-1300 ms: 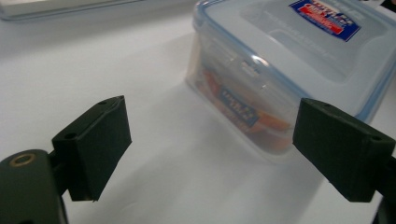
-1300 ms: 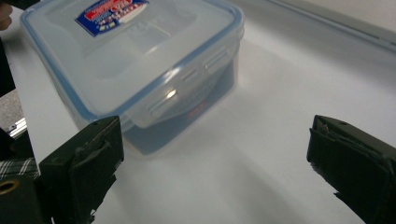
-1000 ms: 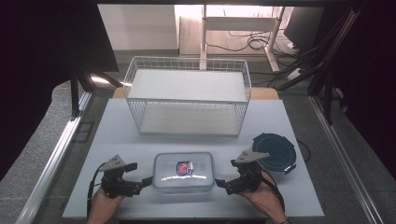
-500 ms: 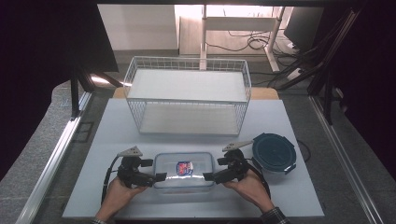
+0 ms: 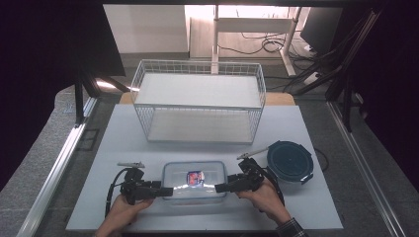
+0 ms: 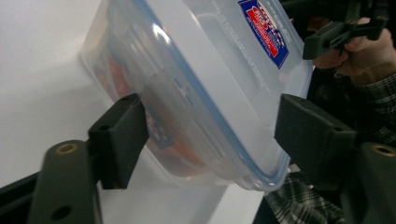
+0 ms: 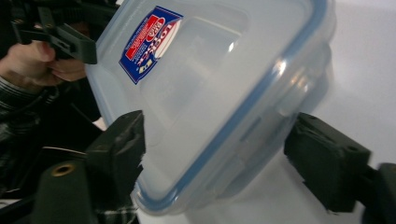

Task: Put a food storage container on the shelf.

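Note:
A clear lidded plastic box point(image 5: 194, 181) with a red and blue sticker lies near the front edge of the white table point(image 5: 123, 143). My left gripper point(image 5: 167, 190) is at its left end and my right gripper point(image 5: 221, 188) at its right end, both pointing inward. In the left gripper view the box point(image 6: 210, 70) sits between open jaws of the gripper point(image 6: 212, 140); one jaw is against its side, the other stands apart. In the right gripper view the open gripper point(image 7: 219, 161) straddles a corner of the box point(image 7: 210, 84). Something red shows inside.
A round dark blue lidded container point(image 5: 290, 161) sits just right of my right hand. A white wire basket point(image 5: 197, 101) stands across the table's middle, behind the box. Metal rails run along both table sides.
Both grippers have moved inward from either side and now straddle the ends of the clear box. The right one has left the round container's side.

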Action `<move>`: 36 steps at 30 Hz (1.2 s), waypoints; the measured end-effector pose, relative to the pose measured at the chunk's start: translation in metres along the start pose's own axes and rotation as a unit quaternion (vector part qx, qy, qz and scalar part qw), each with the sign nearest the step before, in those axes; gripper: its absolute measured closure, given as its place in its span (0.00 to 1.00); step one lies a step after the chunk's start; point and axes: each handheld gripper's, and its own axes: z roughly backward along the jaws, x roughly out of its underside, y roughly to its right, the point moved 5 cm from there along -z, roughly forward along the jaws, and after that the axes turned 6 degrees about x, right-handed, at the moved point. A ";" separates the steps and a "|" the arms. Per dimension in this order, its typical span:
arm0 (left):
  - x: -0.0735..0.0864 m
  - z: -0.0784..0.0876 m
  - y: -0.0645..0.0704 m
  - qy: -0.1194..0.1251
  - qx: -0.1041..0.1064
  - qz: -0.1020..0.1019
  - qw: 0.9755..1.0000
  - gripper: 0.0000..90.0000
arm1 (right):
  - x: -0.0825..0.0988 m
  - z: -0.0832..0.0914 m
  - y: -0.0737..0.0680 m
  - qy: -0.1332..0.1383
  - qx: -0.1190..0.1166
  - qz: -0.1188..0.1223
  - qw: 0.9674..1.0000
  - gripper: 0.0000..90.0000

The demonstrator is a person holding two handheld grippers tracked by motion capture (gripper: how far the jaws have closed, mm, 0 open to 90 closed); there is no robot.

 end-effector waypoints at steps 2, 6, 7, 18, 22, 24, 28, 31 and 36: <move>0.000 0.002 0.001 0.006 0.003 0.009 1.000 0.34 | 0.001 0.003 0.001 0.002 -0.009 -0.010 1.000 0.32; 0.000 0.008 0.001 0.029 0.016 0.022 0.999 0.45 | 0.001 0.011 0.003 0.019 -0.017 -0.027 0.999 0.44; 0.000 0.009 0.001 0.031 0.016 0.020 0.999 0.48 | 0.001 0.012 0.002 0.020 -0.016 -0.027 0.999 0.46; 0.001 0.012 0.011 0.044 0.001 -0.009 0.999 0.55 | 0.013 0.025 -0.010 0.060 -0.001 -0.046 0.997 0.57; -0.001 0.015 0.016 0.055 -0.011 -0.032 0.998 0.57 | 0.015 0.027 -0.015 0.077 0.013 -0.030 0.996 0.58; -0.002 0.016 0.017 0.054 -0.019 -0.046 0.997 0.59 | 0.014 0.028 -0.019 0.089 0.033 -0.001 0.995 0.58; -0.002 0.016 0.017 0.058 -0.021 -0.055 0.997 0.59 | 0.013 0.027 -0.021 0.100 0.046 0.017 0.994 0.58; -0.004 0.018 0.020 0.068 -0.017 -0.065 0.995 0.60 | 0.011 0.030 -0.022 0.106 0.050 0.024 0.993 0.58; -0.007 0.018 0.020 0.074 -0.001 -0.062 0.995 0.61 | 0.008 0.035 -0.021 0.118 0.044 0.023 0.992 0.58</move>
